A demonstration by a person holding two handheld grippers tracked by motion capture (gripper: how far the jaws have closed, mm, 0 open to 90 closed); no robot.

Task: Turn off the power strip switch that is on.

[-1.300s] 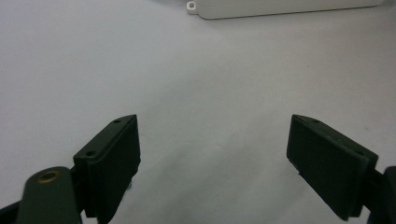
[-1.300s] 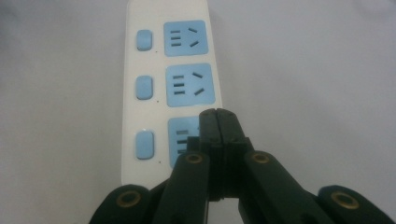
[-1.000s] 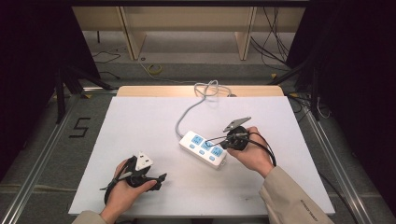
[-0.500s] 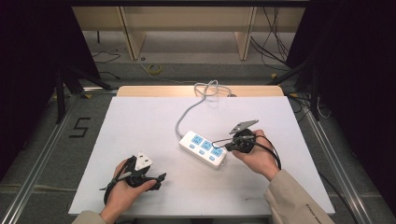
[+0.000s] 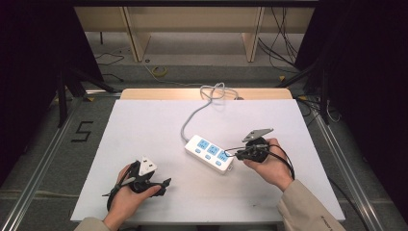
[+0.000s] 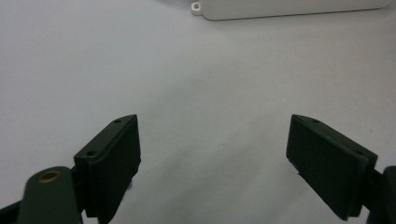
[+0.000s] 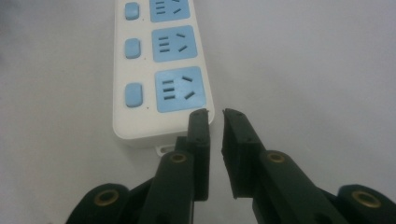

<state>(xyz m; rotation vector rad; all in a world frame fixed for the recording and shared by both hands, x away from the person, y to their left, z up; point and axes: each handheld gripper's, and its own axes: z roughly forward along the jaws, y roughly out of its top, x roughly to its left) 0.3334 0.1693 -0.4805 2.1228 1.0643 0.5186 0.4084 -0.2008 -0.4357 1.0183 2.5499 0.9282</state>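
Left hand-held gripper (image 5: 166,183) rests near the desk (image 5: 144,125) front-left corner, jaws wide apart, nothing between them. Power strip (image 5: 210,153) lies mid-desk. Right hand-held gripper (image 5: 230,153), at its right end, has just been opening; narrow gap, empty.

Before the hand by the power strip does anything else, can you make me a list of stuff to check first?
1. Power strip lies flat on the table: ok.
2. All three blue sockets free of plugs: ok.
3. Right gripper is at the strip's near end, its fingers have just been opening to a narrow gap, nothing between them: ok.
4. Fingers touching the strip: cannot tell.
5. Left gripper open wide, holding nothing, off to the side of the strip: ok.
6. Cord runs off the far edge of the table, away from both hands: ok.
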